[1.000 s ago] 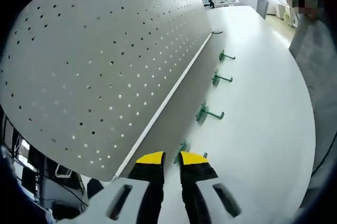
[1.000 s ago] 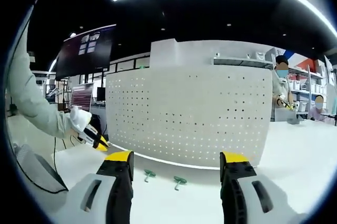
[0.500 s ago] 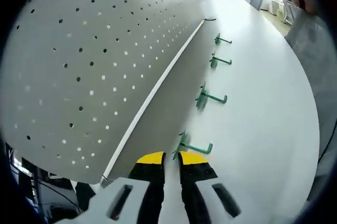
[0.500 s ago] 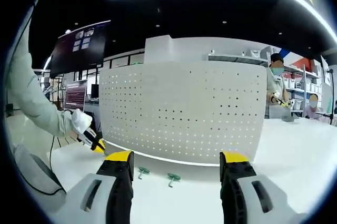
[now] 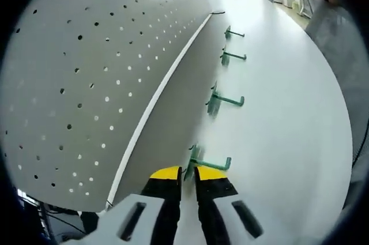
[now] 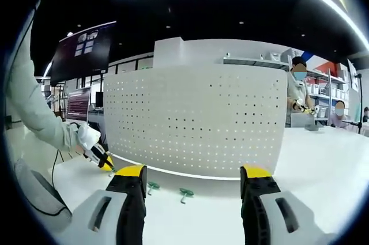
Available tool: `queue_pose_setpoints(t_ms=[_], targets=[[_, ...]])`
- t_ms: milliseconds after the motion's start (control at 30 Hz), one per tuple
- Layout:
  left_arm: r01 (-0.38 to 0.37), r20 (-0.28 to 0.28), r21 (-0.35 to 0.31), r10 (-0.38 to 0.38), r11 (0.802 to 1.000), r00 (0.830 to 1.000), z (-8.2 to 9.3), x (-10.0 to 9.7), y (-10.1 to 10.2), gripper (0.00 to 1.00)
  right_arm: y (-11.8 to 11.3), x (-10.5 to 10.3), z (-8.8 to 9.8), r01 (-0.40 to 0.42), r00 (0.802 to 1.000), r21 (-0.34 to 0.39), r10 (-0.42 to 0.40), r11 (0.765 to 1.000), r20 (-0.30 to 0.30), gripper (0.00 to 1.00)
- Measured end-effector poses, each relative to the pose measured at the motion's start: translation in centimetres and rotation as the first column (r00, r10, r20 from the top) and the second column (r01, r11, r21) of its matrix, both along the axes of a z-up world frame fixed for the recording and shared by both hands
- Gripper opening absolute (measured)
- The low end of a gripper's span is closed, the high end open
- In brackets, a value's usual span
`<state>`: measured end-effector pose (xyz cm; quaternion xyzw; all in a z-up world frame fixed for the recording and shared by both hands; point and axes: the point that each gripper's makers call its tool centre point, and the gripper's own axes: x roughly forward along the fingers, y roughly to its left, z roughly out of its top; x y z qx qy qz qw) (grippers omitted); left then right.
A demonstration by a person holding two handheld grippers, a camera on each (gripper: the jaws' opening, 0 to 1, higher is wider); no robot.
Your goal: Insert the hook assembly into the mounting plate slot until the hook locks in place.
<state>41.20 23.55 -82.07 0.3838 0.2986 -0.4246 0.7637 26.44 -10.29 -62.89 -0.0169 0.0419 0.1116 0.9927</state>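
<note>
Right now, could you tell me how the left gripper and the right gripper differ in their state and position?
The left gripper has its jaws nearly together, while the right gripper holds its jaws wide apart. The left gripper sits down at the table, right at the nearest green hook beside the white pegboard; the right gripper stands back, facing the pegboard, with nothing between its jaws. Both have black jaws tipped in yellow.

grippers (image 6: 193, 177) — grey bodies, yellow-tipped black jaws | sleeve (image 6: 31, 112) — pale
</note>
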Motion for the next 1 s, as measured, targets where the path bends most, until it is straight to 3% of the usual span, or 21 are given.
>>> queue_pose_setpoints(t_ms=[400, 500, 733, 1000], targets=[[-0.021, 0.006, 0.023, 0.021, 1.000, 1.000, 0.2, -0.2, -0.4, 0.04, -0.1, 0.0, 0.2, 0.004, 1.000, 0.002, -0.004, 1.000, 0.006, 0.63], [-0.105, -0.024, -0.020, 0.104, 0.994, 0.994, 0.3, -0.5, -0.5, 0.03, 0.0, 0.0, 0.2, 0.000, 1.000, 0.003, 0.000, 1.000, 0.009, 0.63], [-0.121, -0.020, -0.020, 0.121, 0.992, 0.992, 0.5, -1.9, -1.0, 0.03, 0.1, 0.0, 0.4, -0.006, 1.000, 0.011, 0.005, 1.000, 0.015, 0.63], [-0.185, 0.004, -0.103, 0.186, 0.977, 0.982, 2.3, -2.5, -1.2, 0.03, 0.3, -0.1, 0.6, -0.017, 1.000, 0.014, 0.017, 1.000, 0.024, 0.63]])
